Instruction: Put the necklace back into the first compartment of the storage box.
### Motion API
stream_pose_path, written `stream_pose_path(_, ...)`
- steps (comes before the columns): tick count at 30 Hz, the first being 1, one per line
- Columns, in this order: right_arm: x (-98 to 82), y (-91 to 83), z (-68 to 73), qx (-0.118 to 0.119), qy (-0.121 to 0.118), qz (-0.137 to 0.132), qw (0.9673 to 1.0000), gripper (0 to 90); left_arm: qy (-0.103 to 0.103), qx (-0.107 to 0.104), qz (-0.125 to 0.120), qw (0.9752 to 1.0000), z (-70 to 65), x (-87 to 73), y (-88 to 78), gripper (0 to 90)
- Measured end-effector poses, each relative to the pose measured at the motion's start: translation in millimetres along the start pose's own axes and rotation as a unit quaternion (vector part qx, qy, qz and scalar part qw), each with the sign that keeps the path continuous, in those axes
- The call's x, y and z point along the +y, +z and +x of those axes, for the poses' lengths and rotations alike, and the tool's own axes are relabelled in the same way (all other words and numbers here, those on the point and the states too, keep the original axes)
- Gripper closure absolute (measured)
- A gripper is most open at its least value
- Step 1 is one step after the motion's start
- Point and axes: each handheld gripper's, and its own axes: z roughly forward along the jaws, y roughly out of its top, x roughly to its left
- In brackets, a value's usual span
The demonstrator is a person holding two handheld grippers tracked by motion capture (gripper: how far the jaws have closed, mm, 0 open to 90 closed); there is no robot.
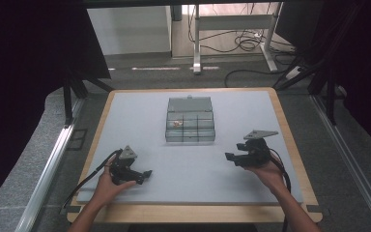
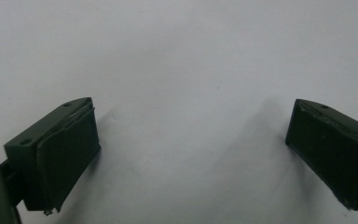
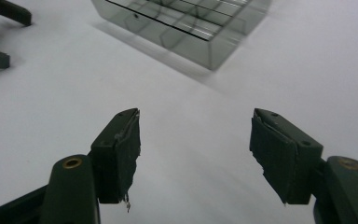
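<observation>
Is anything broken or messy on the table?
Nothing is spilled. The clear compartment box sits straight on the white mat with its lid open, a small reddish thing in one back compartment. One odd bit: the pads on the right tool look frayed at their edges. Both tools are open and empty.

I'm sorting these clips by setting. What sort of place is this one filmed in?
Most likely a lab or workshop set up for recording. A work table with a pale mat stands between dark curtains, with an adjustable desk frame and loose cables on the floor behind.
</observation>
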Motion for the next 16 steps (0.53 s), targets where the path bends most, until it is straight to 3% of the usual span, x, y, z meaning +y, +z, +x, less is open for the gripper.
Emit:
stream_pose_path(6,-10.1,5.1,-9.0,-0.009,0.009,0.015,0.9998,31.6,0.000,0.000,0.000,1.0000,0.0,0.0,0.0,2.3)
stream_pose_path(16,-13.1,12.0,-7.2,-0.025,-0.001,0.029,0.9993,30.4,0.000,0.000,0.000,1.0000,0.0,0.0,0.0,2.2)
